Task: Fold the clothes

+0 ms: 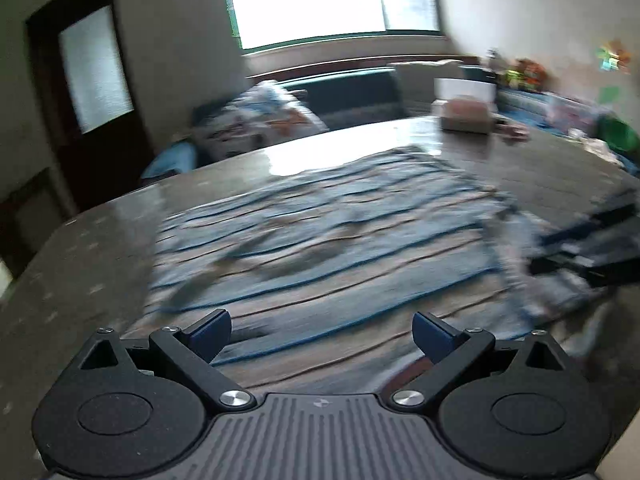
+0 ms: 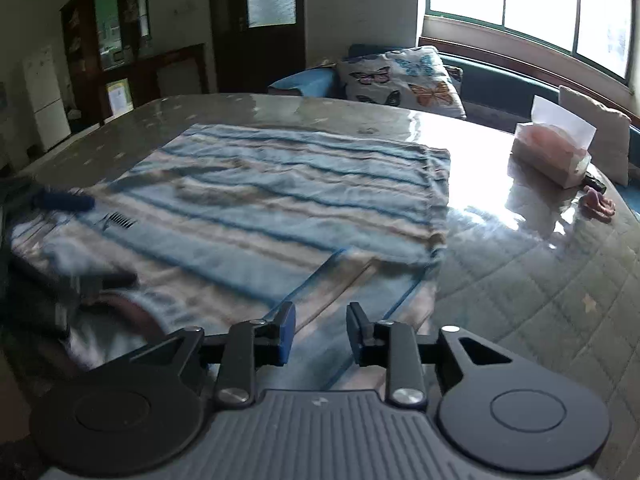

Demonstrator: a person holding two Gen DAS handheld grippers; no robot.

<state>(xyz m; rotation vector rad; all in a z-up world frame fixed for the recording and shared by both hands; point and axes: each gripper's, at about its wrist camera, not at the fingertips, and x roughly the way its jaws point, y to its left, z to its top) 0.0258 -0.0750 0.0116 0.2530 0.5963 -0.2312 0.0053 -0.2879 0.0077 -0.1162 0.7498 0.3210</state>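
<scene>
Daylight pours through a wide window behind a large table covered with a quilted, glossy cloth, and the glare lies bright on its far half. Spread flat across the middle of the table is a striped shirt in light blue, beige and darker blue lines, with a small dark logo near its left side in the right wrist view and a sleeve folded inward over its near edge. Beyond the table stands a blue sofa with a butterfly-print cushion, and a dark wooden door with a frosted pane is set in the back wall. On the table's far right sits a tissue box, well apart from the shirt, with a small pink thing beside it. The left gripper hovers over the shirt's near edge with its jaws spread wide and nothing between them; its view is smeared by motion blur. The right gripper is low over the folded sleeve, jaws narrowly parted with the fabric seen through the gap, the pads not pressing on it. Each gripper shows as a dark blurred shape at the edge of the other's view.
</scene>
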